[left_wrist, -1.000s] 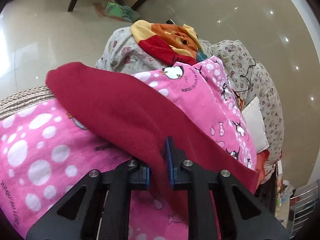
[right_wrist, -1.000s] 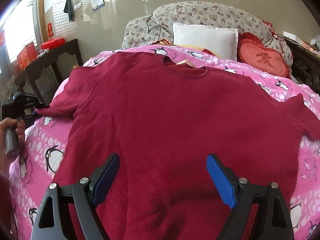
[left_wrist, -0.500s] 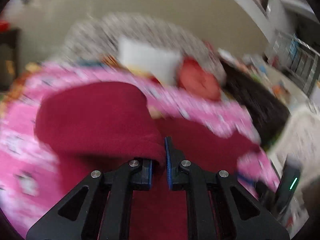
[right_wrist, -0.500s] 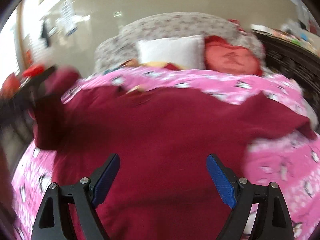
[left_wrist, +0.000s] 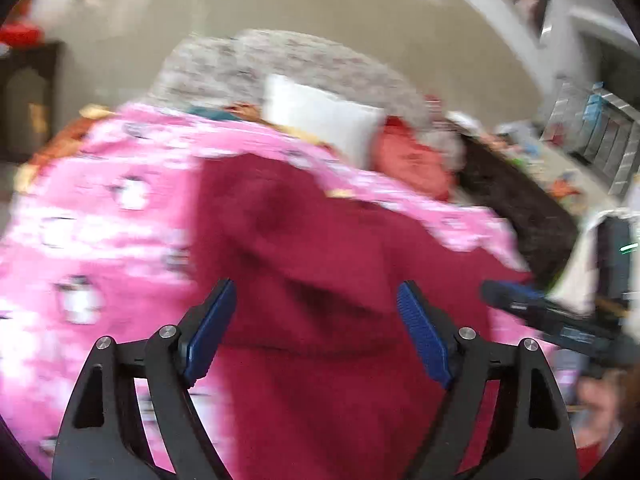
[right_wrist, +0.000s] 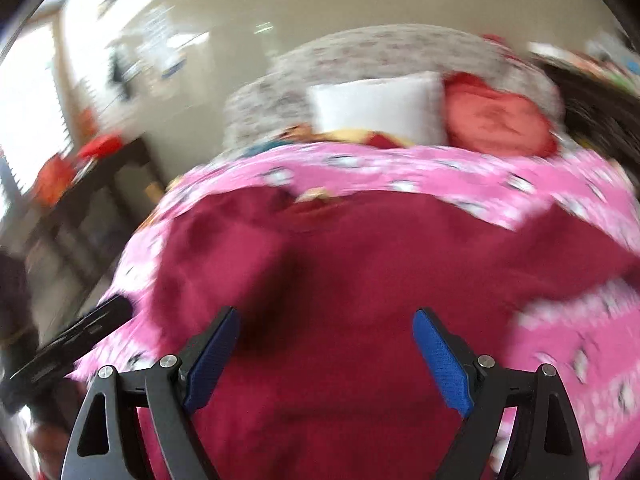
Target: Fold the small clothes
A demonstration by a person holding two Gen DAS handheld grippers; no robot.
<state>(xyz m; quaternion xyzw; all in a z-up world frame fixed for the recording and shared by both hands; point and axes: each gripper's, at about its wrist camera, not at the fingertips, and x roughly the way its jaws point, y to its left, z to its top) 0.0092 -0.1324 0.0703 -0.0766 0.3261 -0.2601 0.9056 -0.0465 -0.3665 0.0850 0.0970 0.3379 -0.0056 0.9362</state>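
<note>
No legible writing; frames blurred. Left gripper (left_wrist: 316, 330) jaws opening, right gripper (right_wrist: 326, 356) spread wide, both empty above red shirt (right_wrist: 340, 280).

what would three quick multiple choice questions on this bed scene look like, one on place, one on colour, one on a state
1. Where does the white pillow sit?
A. at the head of the bed
B. on the floor
C. on the shirt

2. What colour is the shirt?
A. green
B. dark red
C. white

3. How are the right tongs?
A. shut on the shirt
B. open, holding nothing
C. shut on the pillow

Answers:
1 A, it leans beyond the pink blanket.
2 B, dark red cloth spreads over the blanket.
3 B, the blue pads stand wide apart above the shirt.
</note>
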